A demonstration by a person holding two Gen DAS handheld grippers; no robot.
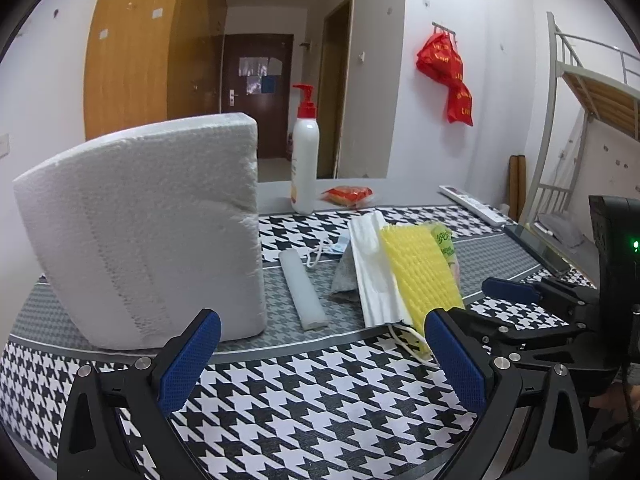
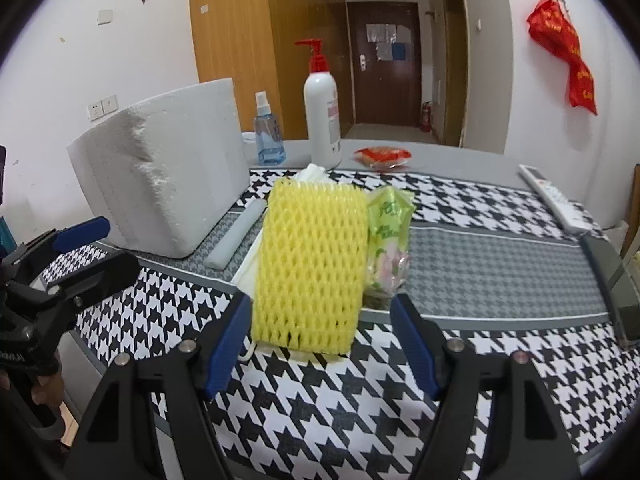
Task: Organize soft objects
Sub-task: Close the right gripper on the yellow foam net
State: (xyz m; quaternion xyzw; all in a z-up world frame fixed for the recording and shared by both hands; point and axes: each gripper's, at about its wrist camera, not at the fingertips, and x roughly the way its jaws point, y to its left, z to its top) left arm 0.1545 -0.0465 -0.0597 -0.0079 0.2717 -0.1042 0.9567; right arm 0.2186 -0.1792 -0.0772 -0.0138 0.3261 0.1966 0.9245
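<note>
Looking along your right gripper (image 2: 322, 342), you have its blue-padded jaws spread, with the near end of the yellow foam net (image 2: 310, 268) sitting between the pads but not pressed by either. The net lies flat on the houndstooth cloth (image 2: 328, 412) near the middle of the tabletop, on top of folded white sheets (image 1: 370, 272) that stick out along its left side. Touching its right edge is a green tissue packet (image 2: 390, 240).

Your left gripper (image 1: 320, 360) hovers over bare cloth closer to the near edge, jaws wide apart and pinching nothing. Just beyond its left finger stands the big white foam block (image 1: 152, 232), upright toward the left edge. Between the block and the white sheets lies a white foam stick (image 1: 302, 288), apart from both, and a grey cloth (image 1: 346, 278) pokes out from under the sheets beside a face mask (image 1: 334, 248).

Toward the far edge stand a white pump bottle (image 2: 322, 116) with a red pump and a small blue spray bottle (image 2: 269, 136), with a red packet (image 2: 382, 156) near them. A white remote (image 2: 554, 200) lies by the right edge.
</note>
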